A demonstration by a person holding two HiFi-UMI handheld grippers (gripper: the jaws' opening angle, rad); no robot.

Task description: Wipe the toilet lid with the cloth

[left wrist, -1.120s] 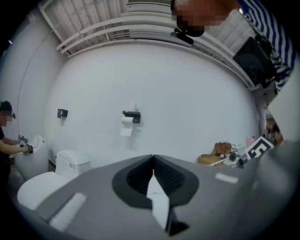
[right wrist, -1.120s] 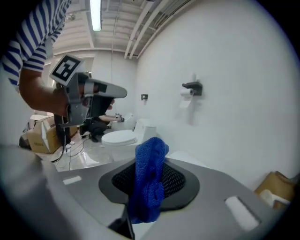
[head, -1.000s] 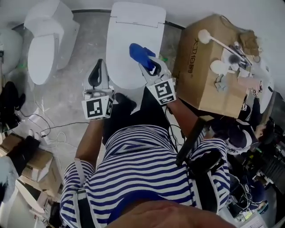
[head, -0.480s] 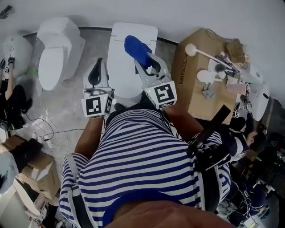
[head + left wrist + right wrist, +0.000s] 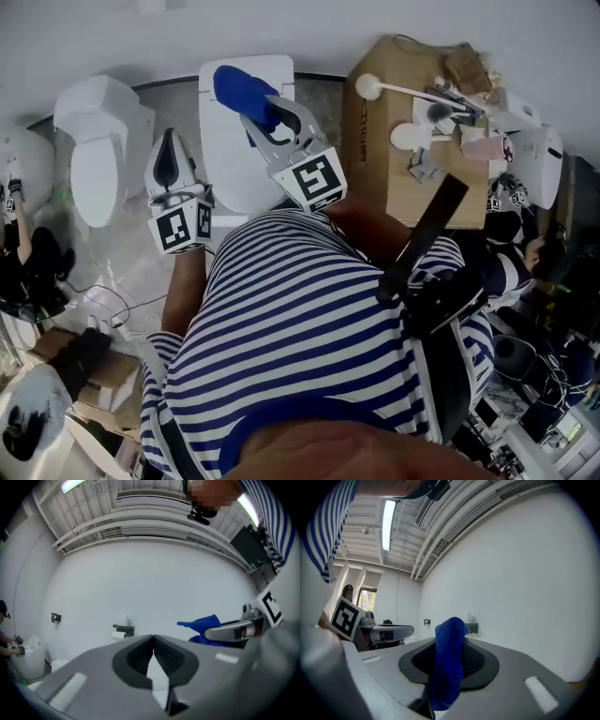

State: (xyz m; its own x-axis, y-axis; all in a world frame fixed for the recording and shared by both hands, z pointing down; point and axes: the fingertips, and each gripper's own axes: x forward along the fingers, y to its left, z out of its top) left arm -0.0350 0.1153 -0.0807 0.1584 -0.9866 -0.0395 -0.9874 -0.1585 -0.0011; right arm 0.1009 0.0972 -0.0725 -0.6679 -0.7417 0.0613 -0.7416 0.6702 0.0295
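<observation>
My right tongs (image 5: 257, 118) pinch the cloth (image 5: 236, 88) above the toilet lid (image 5: 225, 164), left tongs (image 5: 170, 142) closed empty; hard rubbing might tug it loose.

This looks like a test lab fitted out as a mock bathroom, not a home. Left of the middle toilet (image 5: 225, 150) a second toilet (image 5: 98, 141) and a third toilet (image 5: 23, 164) stand loose on bare grey floor. Right of it sits a cardboard box (image 5: 370, 150). Cables (image 5: 103, 300) trail left of it. Behind it a paper holder (image 5: 123, 631) hangs on a plain white wall, under open ceiling pipes (image 5: 150, 527) and a strip light (image 5: 387, 524).
</observation>
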